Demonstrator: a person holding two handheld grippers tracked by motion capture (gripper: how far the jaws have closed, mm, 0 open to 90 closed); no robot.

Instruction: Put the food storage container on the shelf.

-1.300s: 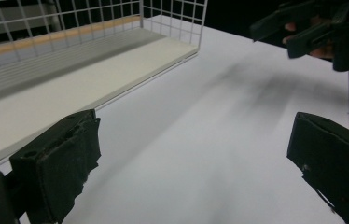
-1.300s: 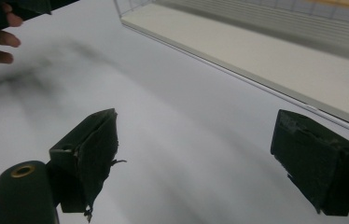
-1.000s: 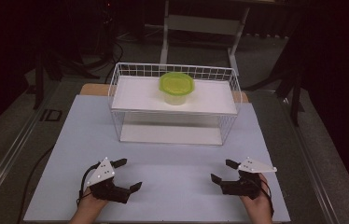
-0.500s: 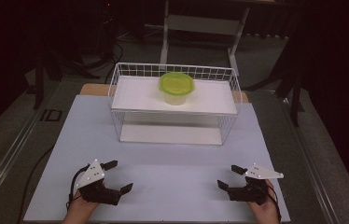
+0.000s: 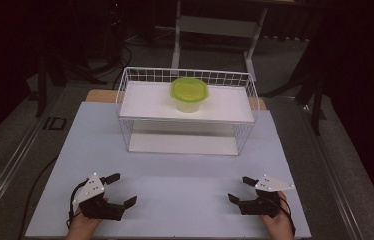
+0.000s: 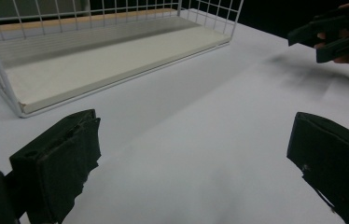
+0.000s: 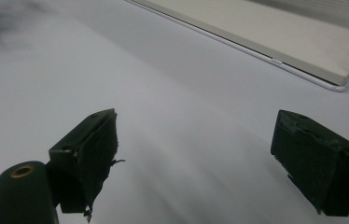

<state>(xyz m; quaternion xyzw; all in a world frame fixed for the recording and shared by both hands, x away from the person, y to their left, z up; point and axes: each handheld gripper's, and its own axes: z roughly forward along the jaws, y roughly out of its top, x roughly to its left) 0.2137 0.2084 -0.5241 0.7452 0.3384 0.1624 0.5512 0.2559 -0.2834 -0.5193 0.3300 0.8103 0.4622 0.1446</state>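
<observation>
Left tool (image 5: 121, 189): a black two-jaw tool with a grey three-cornered plate on top, held in the person's left hand (image 5: 82, 226) near the front left corner of the pale grey surface (image 5: 185, 175); its jaws stand wide apart with nothing between them, and they point toward the middle of the surface.
Left tool, own view: the two black padded jaws rise from the bottom corners with bare surface between them; whether they touch the surface I cannot tell.
Right tool (image 5: 240, 190): the same make, black with a grey plate, held in the person's right hand (image 5: 279, 226) near the front right corner of the surface; its jaws are spread wide and hold nothing, and they point left, toward the other tool.
Right tool, own view: both pads stand well apart over bare surface, gripping nothing.
Between the tools: they are well apart, each near its own front corner; the right tool (image 6: 336, 35) shows far off at the upper right of the left gripper view.
White wire rack with two white shelves (image 5: 125, 107): stands at the middle of the far edge of the surface, well apart from both tools.
Clear plastic tub with a lime-green lid (image 5: 189, 93): upright on the rack's upper shelf, about midway along it, lid on.
Lower shelf board (image 6: 116, 60): lies bare at the foot of the rack.
</observation>
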